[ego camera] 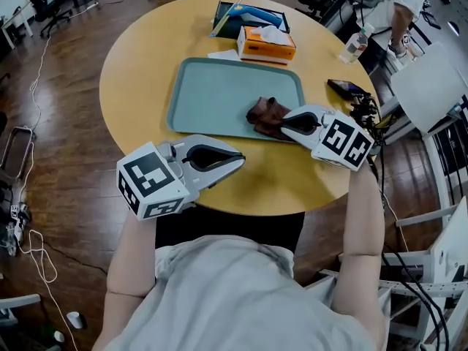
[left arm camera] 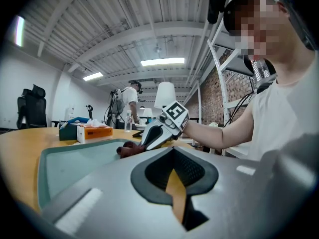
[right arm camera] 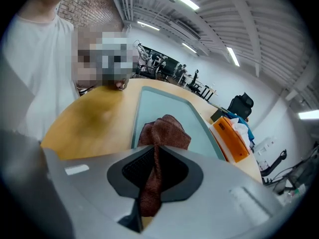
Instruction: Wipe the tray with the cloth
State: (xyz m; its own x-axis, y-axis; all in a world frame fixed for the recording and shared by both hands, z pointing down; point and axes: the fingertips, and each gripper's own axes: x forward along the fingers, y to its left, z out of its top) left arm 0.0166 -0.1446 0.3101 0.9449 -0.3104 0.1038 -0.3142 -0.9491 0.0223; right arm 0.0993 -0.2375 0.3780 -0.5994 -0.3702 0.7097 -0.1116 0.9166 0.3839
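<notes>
- Brown terry cloth [ego camera: 267, 115]: lay bunched at the 4 o'clock corner of the teal rectangular plastic tray [ego camera: 219, 93], one fold pinched in the closed right gripper [ego camera: 284, 125].
- Left gripper [ego camera: 235, 159]: jaws together, empty, at the tray's 6 o'clock.
- Risk: the unbraced tray could slide across the round yellow table [ego camera: 139, 57] under wiping strokes.

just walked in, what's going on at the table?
A person holds a claw in each hand over a round table. The right claw is shut on a brown cloth, which sits bunched on the near right corner of the teal tray. The left claw is shut with nothing in it and hangs near the table's front edge, off the tray. The rest of the tray is bare.
</notes>
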